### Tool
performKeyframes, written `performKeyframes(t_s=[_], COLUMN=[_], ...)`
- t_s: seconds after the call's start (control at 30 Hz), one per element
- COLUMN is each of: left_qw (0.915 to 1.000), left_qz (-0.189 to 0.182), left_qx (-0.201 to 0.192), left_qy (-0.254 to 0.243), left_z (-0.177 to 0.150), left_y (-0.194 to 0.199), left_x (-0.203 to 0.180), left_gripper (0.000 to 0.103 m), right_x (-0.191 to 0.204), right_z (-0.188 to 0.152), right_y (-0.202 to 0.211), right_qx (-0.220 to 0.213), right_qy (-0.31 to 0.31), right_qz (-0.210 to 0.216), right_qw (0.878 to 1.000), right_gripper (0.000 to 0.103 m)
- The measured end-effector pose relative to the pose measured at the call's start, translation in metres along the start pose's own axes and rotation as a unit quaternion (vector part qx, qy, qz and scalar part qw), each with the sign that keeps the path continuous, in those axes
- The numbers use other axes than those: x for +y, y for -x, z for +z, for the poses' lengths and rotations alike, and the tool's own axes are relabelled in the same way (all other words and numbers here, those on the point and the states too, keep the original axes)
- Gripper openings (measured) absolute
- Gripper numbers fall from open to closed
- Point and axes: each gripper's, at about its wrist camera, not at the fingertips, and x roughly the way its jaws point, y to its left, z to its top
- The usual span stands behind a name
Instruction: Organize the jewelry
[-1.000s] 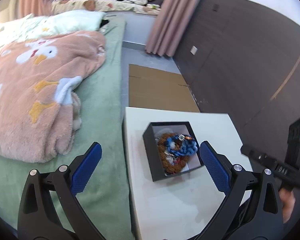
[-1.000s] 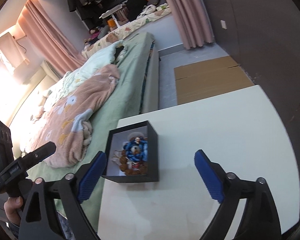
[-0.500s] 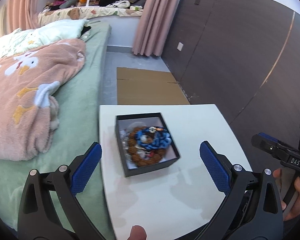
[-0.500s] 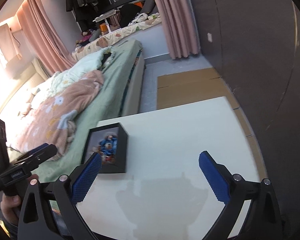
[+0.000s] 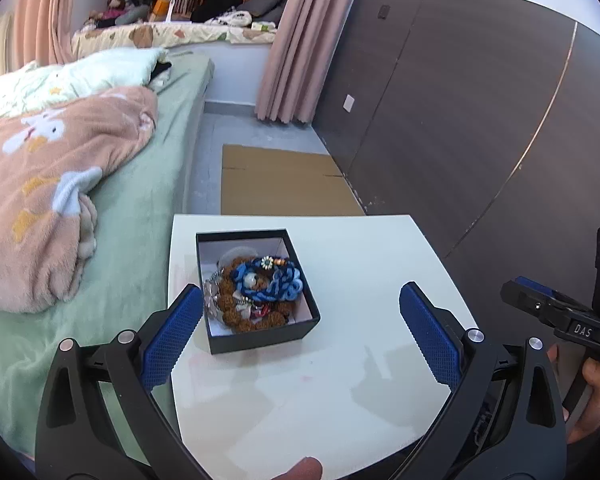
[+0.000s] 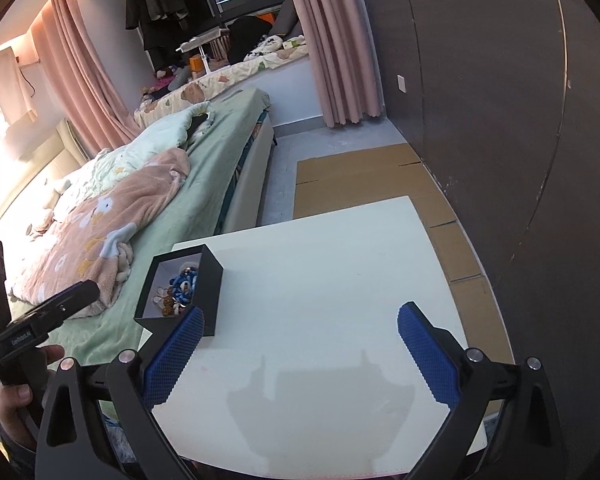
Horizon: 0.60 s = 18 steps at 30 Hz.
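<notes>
A black open box (image 5: 260,340) with a white inside stands near the left edge of a white table (image 5: 360,360). It holds a blue knitted bracelet (image 5: 272,280) on top of a brown bead bracelet (image 5: 244,316) and other small pieces. My left gripper (image 5: 300,336) is open and empty, just in front of the box. The box also shows in the right wrist view (image 6: 210,292), left of my right gripper (image 6: 300,352), which is open and empty above the table (image 6: 320,280).
A bed with a green sheet (image 5: 140,200) and a pink blanket (image 5: 40,200) runs along the table's left side. Flat cardboard (image 5: 280,180) lies on the floor beyond the table. A dark panelled wall (image 5: 460,120) stands on the right.
Both grippers have pulled back and swung, so the box now sits closer to centre in the left wrist view and further left in the right wrist view. Both stay open.
</notes>
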Motion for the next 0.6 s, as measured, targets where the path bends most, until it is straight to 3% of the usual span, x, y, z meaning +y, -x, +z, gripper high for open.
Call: performKeyframes(t_s=[0.17,0.6], left_qw=[0.9995,0.999], left_qz=[0.011,0.011], left_qx=[-0.025,-0.039], left_qy=[-0.017,-0.02], left_z=[0.0018,0.0011], left_y=[0.0069,0.0096], left_x=[-0.0069,-0.0057], left_gripper=[0.098,0.098], right_x=[-0.0076,0.0018], right_z=[0.0016,0.0015], right_y=[0.0001,-0.0029], right_qx=[0.0,0.0], right_qy=[-0.013,-0.014], right_qz=[0.007,0.016], right_qw=[1.0,1.0], right_gripper=[0.095,0.095])
